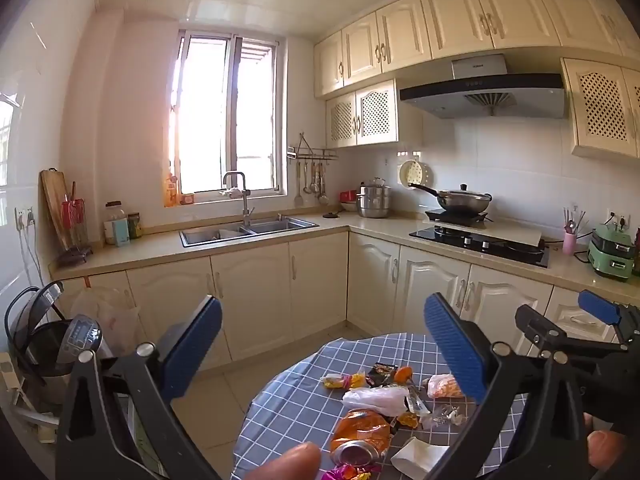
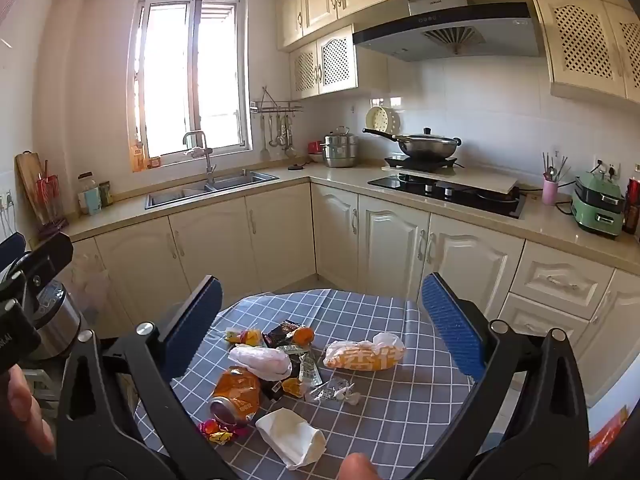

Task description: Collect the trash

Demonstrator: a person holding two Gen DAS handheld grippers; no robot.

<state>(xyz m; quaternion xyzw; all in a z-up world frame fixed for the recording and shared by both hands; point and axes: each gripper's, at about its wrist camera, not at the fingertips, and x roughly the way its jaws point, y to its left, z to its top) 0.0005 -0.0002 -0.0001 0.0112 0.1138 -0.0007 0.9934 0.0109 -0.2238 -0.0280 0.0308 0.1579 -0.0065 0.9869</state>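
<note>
Trash lies in a loose heap on the round table (image 2: 400, 412), which wears a grey-blue checked cloth; both grippers hang above the near edge with nothing between their blue pads. Seen from the right wrist, the right gripper (image 2: 320, 324) has its fingers (image 2: 452, 324) spread wide and released, the litter framed between them but untouched; seen from the left wrist, the left gripper (image 1: 320, 344) is likewise released, its fingers (image 1: 452, 344) standing far apart over the table's left side. Taking the heap as a clock face in the right wrist view: a crushed orange can (image 2: 236, 396) sits at about eight o'clock, lying on its side with its open end toward the viewer; a folded white paper (image 2: 290, 436) rests at six o'clock, just beside the can; a pink and yellow sweet wrapper (image 2: 218, 432) lies at seven o'clock, touching the can's mouth; a white plastic bag (image 2: 262, 360) sits at the centre; an orange and white printed bag (image 2: 364, 354) lies at three o'clock, apart from the rest; a dark snack packet (image 2: 284, 332) and small orange wrappers crowd twelve o'clock; clear crumpled film (image 2: 334, 392) lies at five o'clock. Behind, cream cabinets, a sink (image 2: 208, 190) under the window and a wok (image 2: 424, 148) on the hob line the wall; a fingertip shows at the bottom edge of each view.
</note>
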